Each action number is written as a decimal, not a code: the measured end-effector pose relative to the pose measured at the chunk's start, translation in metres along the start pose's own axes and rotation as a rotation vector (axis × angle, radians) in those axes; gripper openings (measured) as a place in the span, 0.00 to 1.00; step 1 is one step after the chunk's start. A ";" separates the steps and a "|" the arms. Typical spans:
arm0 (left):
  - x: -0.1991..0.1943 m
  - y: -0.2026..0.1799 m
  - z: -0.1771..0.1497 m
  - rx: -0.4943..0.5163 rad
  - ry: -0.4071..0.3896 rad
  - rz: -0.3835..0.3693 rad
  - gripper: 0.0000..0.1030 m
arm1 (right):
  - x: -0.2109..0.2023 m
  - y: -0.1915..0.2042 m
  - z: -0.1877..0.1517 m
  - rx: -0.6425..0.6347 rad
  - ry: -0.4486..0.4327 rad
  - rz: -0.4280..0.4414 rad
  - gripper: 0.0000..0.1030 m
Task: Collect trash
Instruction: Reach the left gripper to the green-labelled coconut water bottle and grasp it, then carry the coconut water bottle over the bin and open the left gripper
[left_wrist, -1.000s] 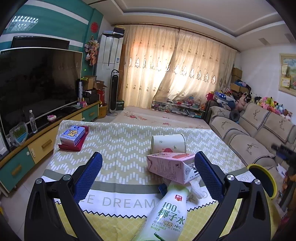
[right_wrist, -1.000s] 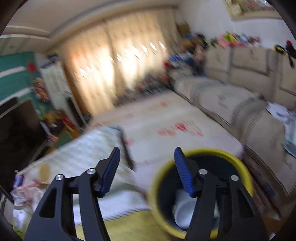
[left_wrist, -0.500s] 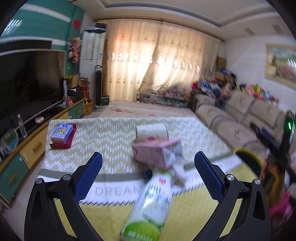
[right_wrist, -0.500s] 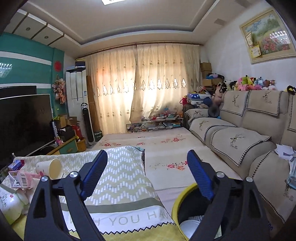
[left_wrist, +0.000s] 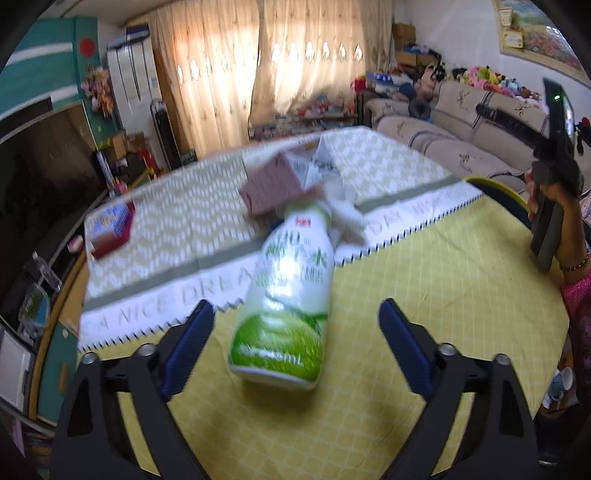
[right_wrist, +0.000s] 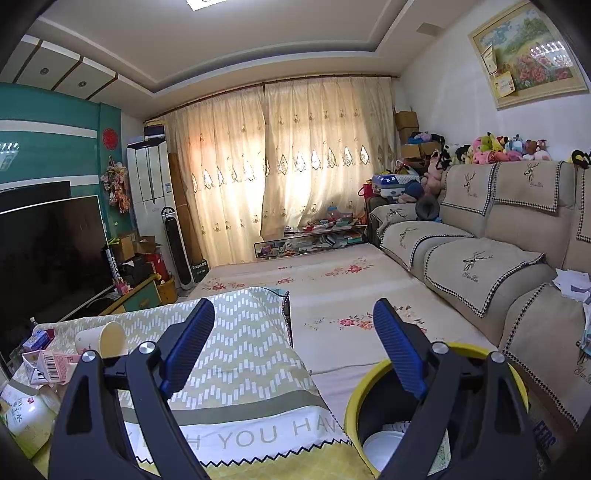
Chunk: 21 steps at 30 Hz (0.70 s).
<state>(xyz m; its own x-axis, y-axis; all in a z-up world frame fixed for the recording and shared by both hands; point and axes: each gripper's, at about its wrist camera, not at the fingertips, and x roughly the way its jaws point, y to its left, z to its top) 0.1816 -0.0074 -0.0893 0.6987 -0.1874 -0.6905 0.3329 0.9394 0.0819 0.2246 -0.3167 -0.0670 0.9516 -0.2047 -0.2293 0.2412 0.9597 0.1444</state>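
Note:
A green and white coconut water bottle (left_wrist: 286, 295) lies on the yellow tablecloth, base toward me. My left gripper (left_wrist: 295, 343) is open, its blue fingers on either side of the bottle's base, not touching it. Behind the bottle lie a pink carton (left_wrist: 273, 188) and crumpled white paper (left_wrist: 345, 218). My right gripper (right_wrist: 293, 347) is open and empty, held above the table edge and a yellow-rimmed trash bin (right_wrist: 436, 402) with white trash inside. The bottle (right_wrist: 26, 417), carton (right_wrist: 48, 367) and a paper cup (right_wrist: 105, 339) show at the left of the right wrist view.
A blue box on a red tray (left_wrist: 110, 229) sits at the table's far left. The bin's rim (left_wrist: 495, 188) shows past the table's right edge, beside the hand with the right gripper (left_wrist: 554, 177). A sofa (right_wrist: 491, 266) runs along the right; a TV (right_wrist: 48, 251) stands left.
My left gripper has swung down and closer, so the bottle now lies between its fingers. My right gripper has opened wider, lifted off the bin and now holds still.

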 end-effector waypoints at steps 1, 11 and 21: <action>0.003 0.001 -0.002 -0.004 0.012 0.000 0.77 | 0.000 0.000 0.000 0.000 -0.001 0.001 0.81; 0.020 0.014 -0.008 -0.058 0.059 -0.008 0.56 | 0.001 0.000 0.004 -0.010 0.014 0.015 0.81; -0.012 0.015 0.003 -0.064 -0.049 0.048 0.54 | 0.000 -0.002 0.006 -0.006 0.017 0.022 0.81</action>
<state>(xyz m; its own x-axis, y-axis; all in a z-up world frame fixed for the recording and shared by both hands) 0.1802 0.0083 -0.0770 0.7432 -0.1544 -0.6510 0.2585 0.9637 0.0666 0.2252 -0.3200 -0.0615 0.9534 -0.1800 -0.2422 0.2187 0.9652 0.1435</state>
